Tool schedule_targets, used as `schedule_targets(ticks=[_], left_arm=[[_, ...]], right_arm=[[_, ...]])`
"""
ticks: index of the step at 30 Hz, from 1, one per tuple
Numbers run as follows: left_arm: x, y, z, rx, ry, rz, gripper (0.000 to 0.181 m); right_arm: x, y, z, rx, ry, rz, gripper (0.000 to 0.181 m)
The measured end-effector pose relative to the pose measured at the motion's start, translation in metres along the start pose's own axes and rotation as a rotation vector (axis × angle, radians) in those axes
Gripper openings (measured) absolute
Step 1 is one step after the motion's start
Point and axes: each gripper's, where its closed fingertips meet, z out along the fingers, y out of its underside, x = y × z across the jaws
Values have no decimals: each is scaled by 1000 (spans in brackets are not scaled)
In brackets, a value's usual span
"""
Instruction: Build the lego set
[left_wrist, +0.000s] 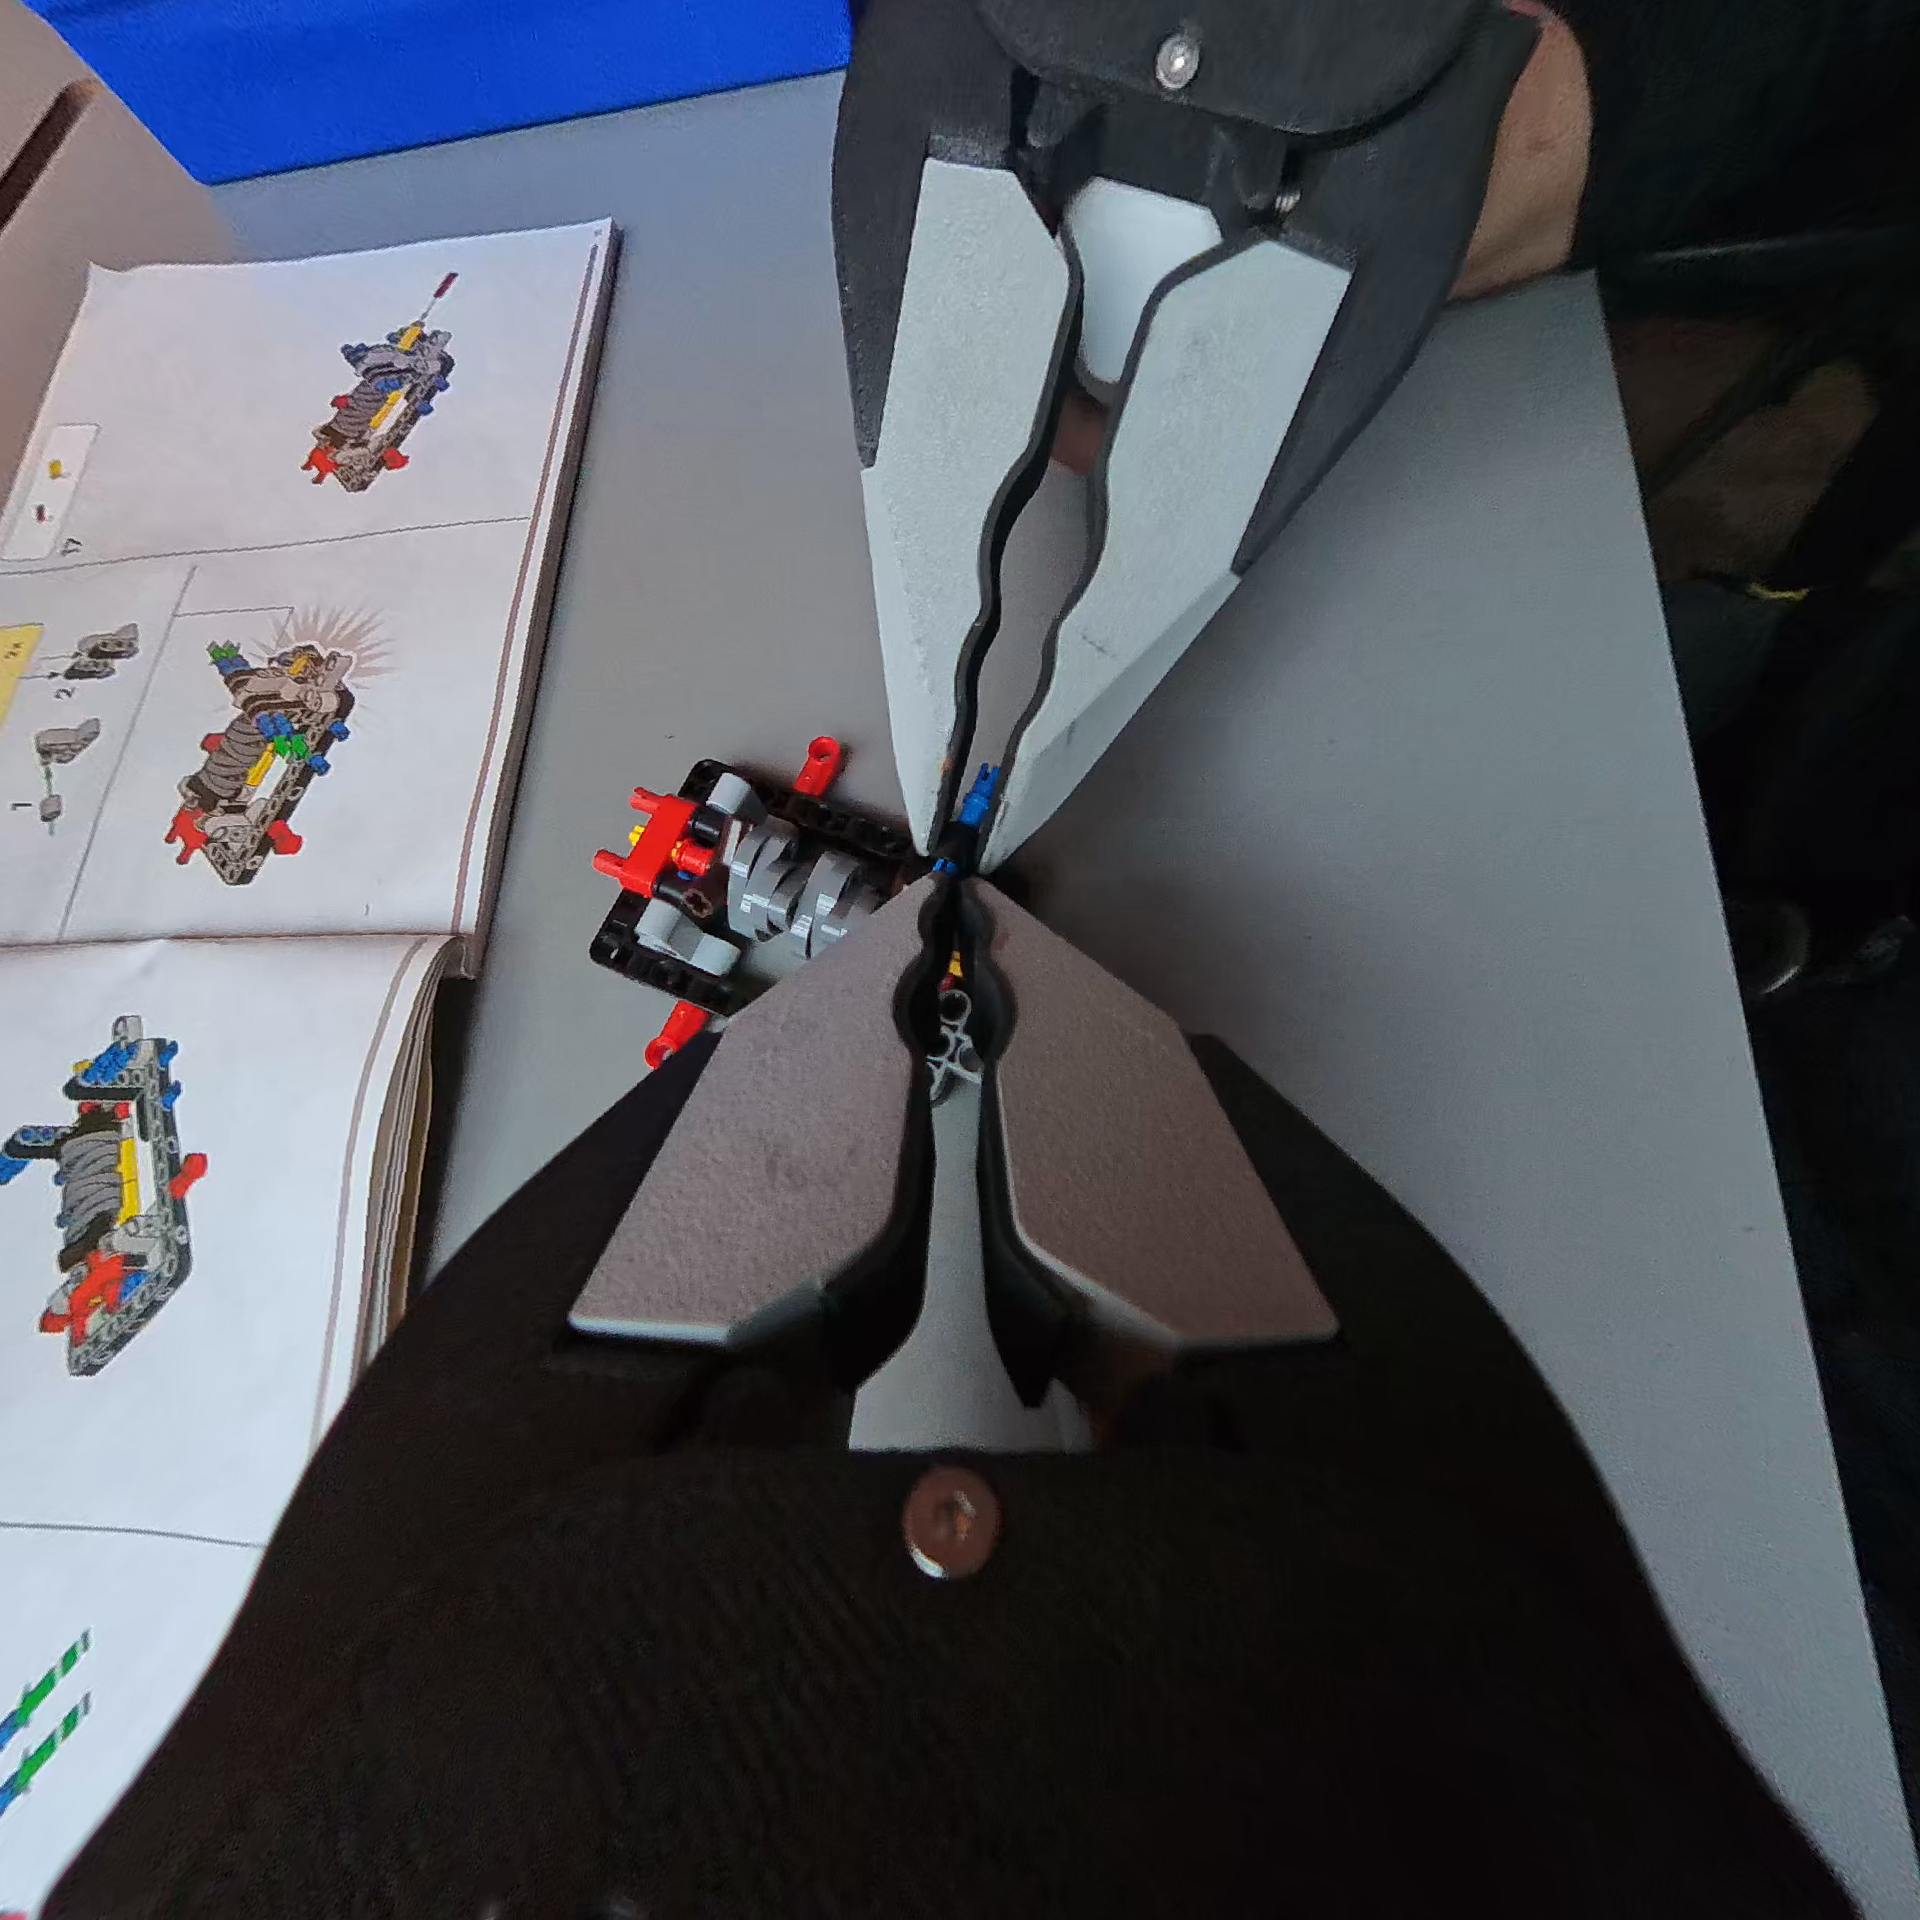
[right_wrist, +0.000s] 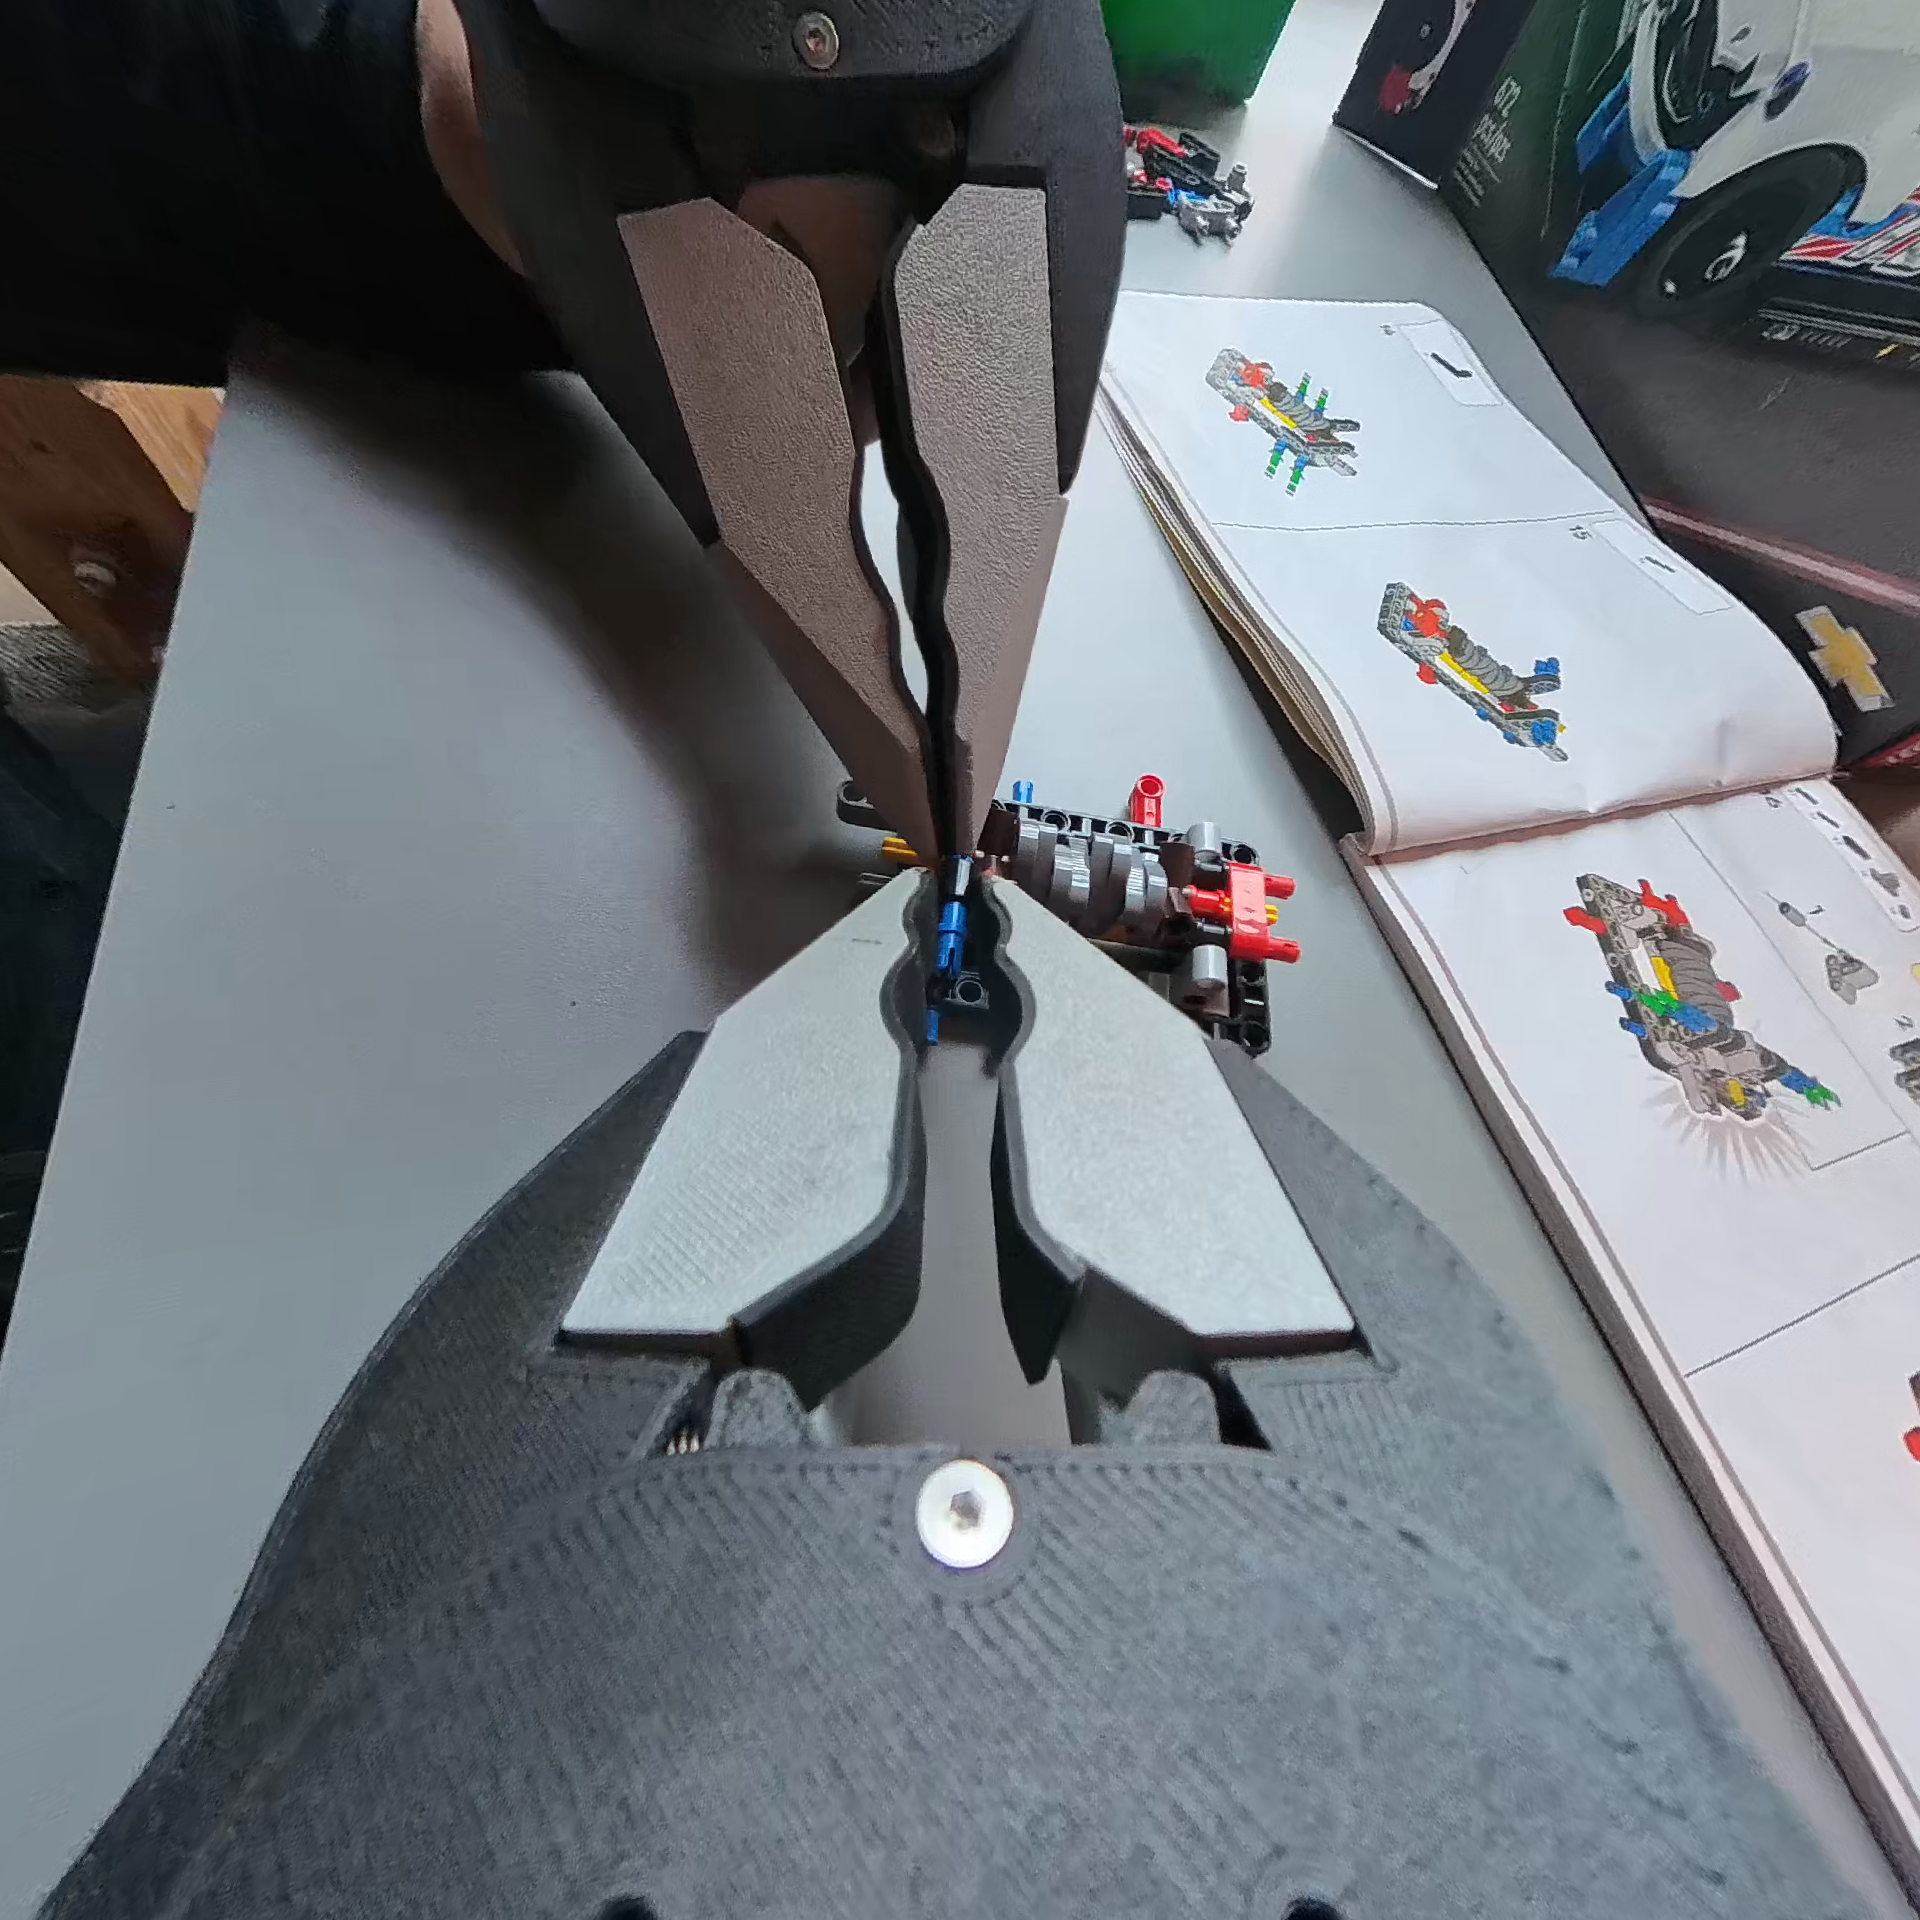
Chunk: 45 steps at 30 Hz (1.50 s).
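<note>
On our grey table (left_wrist: 1403, 935), beside the open manual (left_wrist: 312, 582), the left gripper (left_wrist: 948, 894) pinches the model (left_wrist: 748, 883); the right gripper (right_wrist: 961, 883) is closed on a blue pin (right_wrist: 948, 925).

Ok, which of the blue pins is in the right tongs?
The blue pin pinched lengthwise just behind the tips of the right tongs. The other blue pin stands ungripped on the far edge of the lego assembly.

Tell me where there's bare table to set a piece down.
The grey table is bare from both tools to its outer edge, away from the lego assembly. Crowded: between assembly and instruction booklet, and the far corner with loose parts.
</note>
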Motion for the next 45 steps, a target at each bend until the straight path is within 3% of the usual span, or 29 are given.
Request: schedule_targets(ticks=[40,45], left_arm=[[5,0,-1,-60,46,140,0],[-2,-2,0,-21,31,5,0]], right_arm=[[-4,-1,1,-12,-57,-37,3],[2,0,0,10,-35,-3,3]])
